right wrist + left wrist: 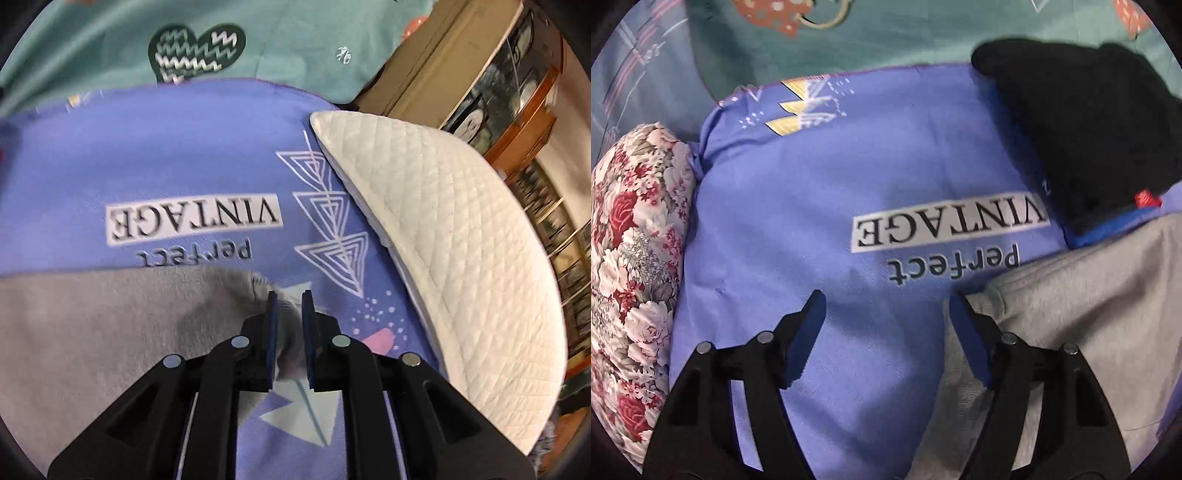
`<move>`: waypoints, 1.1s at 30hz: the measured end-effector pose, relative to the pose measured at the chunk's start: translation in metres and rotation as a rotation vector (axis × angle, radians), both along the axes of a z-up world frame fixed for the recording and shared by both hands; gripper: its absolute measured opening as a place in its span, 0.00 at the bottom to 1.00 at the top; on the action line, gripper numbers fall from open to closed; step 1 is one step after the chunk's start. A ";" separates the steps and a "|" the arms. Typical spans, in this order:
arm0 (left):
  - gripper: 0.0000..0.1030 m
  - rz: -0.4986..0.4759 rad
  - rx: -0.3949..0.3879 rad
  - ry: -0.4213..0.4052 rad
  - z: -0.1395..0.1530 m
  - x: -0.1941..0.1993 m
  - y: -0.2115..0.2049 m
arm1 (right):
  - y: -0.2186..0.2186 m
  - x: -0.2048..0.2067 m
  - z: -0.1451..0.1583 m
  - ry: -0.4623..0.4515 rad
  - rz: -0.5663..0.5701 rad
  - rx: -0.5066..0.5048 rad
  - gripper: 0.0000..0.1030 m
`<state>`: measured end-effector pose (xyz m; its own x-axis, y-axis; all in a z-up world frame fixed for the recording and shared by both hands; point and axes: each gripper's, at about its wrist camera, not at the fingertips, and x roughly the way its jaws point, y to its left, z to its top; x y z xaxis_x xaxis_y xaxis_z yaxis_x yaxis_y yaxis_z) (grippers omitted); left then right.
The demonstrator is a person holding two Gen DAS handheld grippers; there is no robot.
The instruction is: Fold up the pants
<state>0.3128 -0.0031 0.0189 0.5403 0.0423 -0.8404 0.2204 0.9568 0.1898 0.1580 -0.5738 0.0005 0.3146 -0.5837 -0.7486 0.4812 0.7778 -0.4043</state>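
Grey pants (110, 332) on purple bedsheet (798, 206), corner pinched by right gripper (289, 295); left gripper (886, 306) spread, empty.

Grey pants (92, 332), soft fleece, lying flat on blue printed bedspread (184, 158), corner bunched upward

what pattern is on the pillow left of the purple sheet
A floral print, red and pink roses with grey-green leaves on the pillow; the left wrist view shows it best.
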 end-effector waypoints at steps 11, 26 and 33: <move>0.83 -0.079 -0.173 0.007 0.024 -0.148 0.064 | 0.060 -0.132 0.057 -0.152 0.306 0.159 0.64; 0.77 -0.150 -0.248 0.097 -0.068 -0.171 0.024 | 0.256 -0.383 0.047 0.007 0.973 0.452 0.82; 0.25 -0.151 -0.277 0.065 -0.044 -0.178 0.012 | 0.313 -0.372 -0.012 0.189 0.870 0.401 0.22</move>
<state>0.1351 0.0086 -0.0254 0.4678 -0.2690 -0.8419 0.3666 0.9258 -0.0921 -0.2136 -0.2611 -0.0116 0.3693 0.1047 -0.9234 -0.3720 0.9272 -0.0436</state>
